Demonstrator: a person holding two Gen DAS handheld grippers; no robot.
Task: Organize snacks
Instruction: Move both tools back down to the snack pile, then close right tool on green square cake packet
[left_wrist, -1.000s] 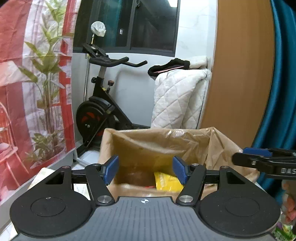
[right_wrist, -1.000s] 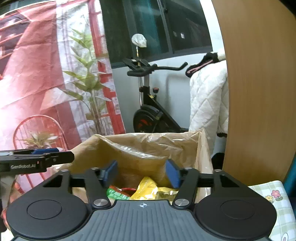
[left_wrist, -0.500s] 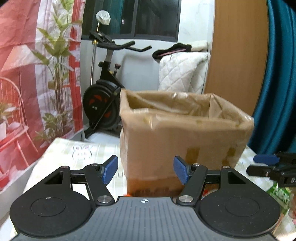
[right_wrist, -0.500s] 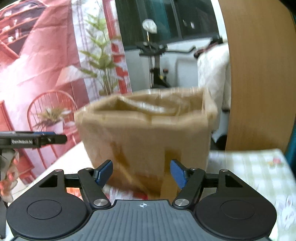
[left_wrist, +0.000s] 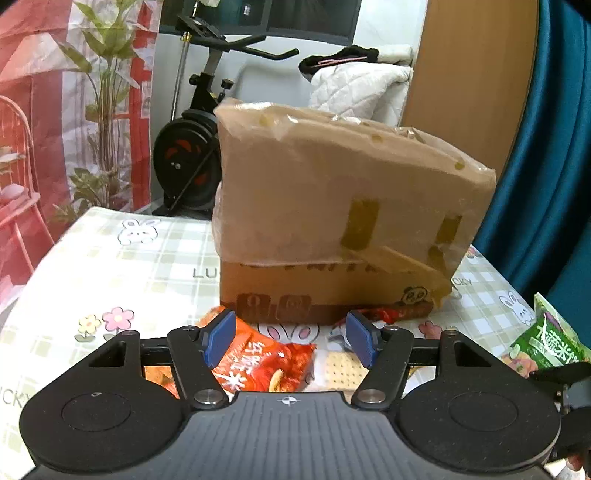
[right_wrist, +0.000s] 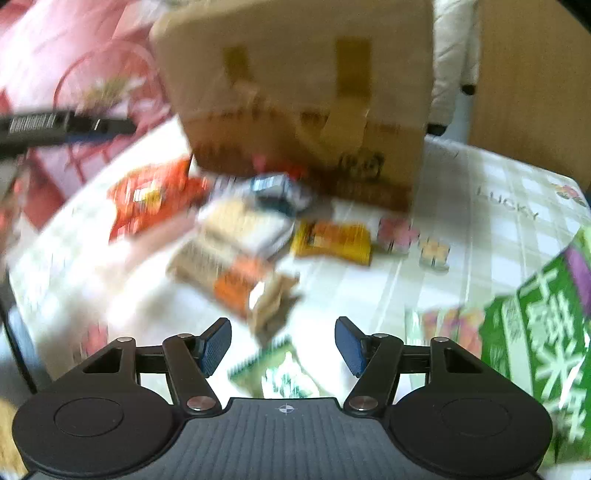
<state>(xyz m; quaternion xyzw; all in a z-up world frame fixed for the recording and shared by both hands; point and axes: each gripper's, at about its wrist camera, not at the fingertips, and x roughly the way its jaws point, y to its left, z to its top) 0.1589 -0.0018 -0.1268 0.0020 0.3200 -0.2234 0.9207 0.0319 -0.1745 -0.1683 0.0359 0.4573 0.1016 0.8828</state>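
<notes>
A cardboard box (left_wrist: 332, 206) lined with a plastic bag stands on the checked tablecloth (left_wrist: 147, 258). My left gripper (left_wrist: 290, 332) hangs open just in front of it, over a red snack bag (left_wrist: 266, 365) and a cracker packet (left_wrist: 340, 365). The right wrist view is blurred. My right gripper (right_wrist: 282, 339) points down at the table, its jaws closing with nothing pressed between them. A small green packet (right_wrist: 280, 373) lies under it. Ahead lie an orange-brown packet (right_wrist: 240, 277), a yellow packet (right_wrist: 332, 240) and the red bag (right_wrist: 147, 199). A big green bag (right_wrist: 535, 350) lies at the right.
An exercise bike (left_wrist: 192, 147) and a white quilted blanket (left_wrist: 362, 85) stand behind the table. At the right are a wooden panel (left_wrist: 469, 74) and a teal curtain (left_wrist: 554, 184). The table's left edge (left_wrist: 44, 258) drops off near a red chair.
Both grippers have come down from over the box's open top to the table in front of it. The box's inside is out of sight and the snacks on the cloth have come into view.
</notes>
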